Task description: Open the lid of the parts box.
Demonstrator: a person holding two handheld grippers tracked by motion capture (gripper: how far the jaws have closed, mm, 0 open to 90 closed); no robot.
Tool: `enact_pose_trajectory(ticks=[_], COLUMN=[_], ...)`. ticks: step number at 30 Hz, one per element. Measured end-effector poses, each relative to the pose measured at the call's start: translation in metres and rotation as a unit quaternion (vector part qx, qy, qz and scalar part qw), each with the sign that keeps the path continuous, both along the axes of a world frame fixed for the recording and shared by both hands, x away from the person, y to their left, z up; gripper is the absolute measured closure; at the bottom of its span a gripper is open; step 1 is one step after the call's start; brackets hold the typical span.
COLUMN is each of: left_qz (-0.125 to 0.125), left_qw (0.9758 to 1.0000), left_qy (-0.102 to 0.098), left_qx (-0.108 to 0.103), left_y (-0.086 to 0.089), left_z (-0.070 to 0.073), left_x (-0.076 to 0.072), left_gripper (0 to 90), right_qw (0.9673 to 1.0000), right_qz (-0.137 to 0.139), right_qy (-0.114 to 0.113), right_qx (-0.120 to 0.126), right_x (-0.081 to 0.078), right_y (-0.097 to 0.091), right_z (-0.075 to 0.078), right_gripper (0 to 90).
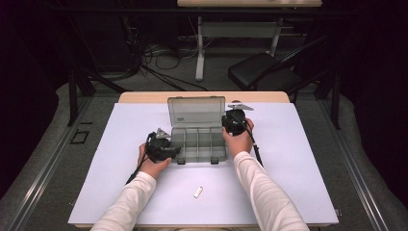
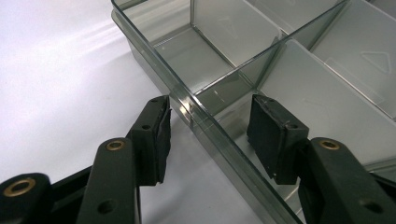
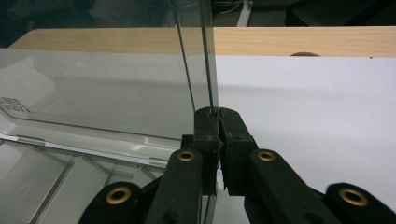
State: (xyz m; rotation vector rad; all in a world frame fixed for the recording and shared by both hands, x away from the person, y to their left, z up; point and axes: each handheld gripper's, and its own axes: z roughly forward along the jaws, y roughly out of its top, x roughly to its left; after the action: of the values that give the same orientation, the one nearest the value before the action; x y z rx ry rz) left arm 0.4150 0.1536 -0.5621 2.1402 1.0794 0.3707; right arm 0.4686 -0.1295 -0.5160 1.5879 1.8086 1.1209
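A clear plastic compartment box point(image 1: 198, 144) lies open in the middle of the white table cover, its lid point(image 1: 196, 111) standing upright at the back. My left gripper point(image 1: 175, 150) is at the box's near left corner. In the left gripper view it point(image 2: 210, 116) is open and straddles the box's side wall point(image 2: 219, 140), one pad outside and one inside, neither touching. My right gripper point(image 1: 227, 123) is at the lid's right side. In the right gripper view its jaws point(image 3: 217, 116) are shut on the thin edge of the lid point(image 3: 116, 93).
A small white oblong piece point(image 1: 197, 192) lies on the cover near the front edge, between the person's forearms. The white cover point(image 1: 298, 144) spans most of the wooden table. A black chair point(image 1: 262, 72) and a second table's legs stand beyond the far edge.
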Motion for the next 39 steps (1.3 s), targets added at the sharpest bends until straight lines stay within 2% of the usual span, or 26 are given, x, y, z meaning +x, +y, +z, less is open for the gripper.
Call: enact_pose_trajectory(ticks=[10,15,25,39], left_qz=[-0.003,-0.003,-0.004,0.011], left_qw=[1.0000,1.0000,1.0000,0.9999], left_qy=[0.002,0.003,0.001,-0.004], left_qx=[0.000,-0.001,-0.004,0.000], left_y=[0.001,0.001,0.001,-0.002], left_z=[0.000,0.000,0.000,0.000], left_x=[0.000,0.001,0.001,0.000], left_gripper=[49.4,49.8,51.3,52.5], right_qw=[0.9997,0.9996,0.9991,0.9989], right_qz=[-0.010,-0.012,-0.021,-0.013], right_qy=[0.021,0.024,0.037,0.044], right_qx=[-0.001,-0.007,0.001,0.010], right_x=[0.009,0.010,0.015,0.024], right_y=[0.002,0.002,0.000,-0.004], right_z=[0.002,0.001,-0.001,-0.010], right_gripper=[87.9,88.3,88.6,89.5])
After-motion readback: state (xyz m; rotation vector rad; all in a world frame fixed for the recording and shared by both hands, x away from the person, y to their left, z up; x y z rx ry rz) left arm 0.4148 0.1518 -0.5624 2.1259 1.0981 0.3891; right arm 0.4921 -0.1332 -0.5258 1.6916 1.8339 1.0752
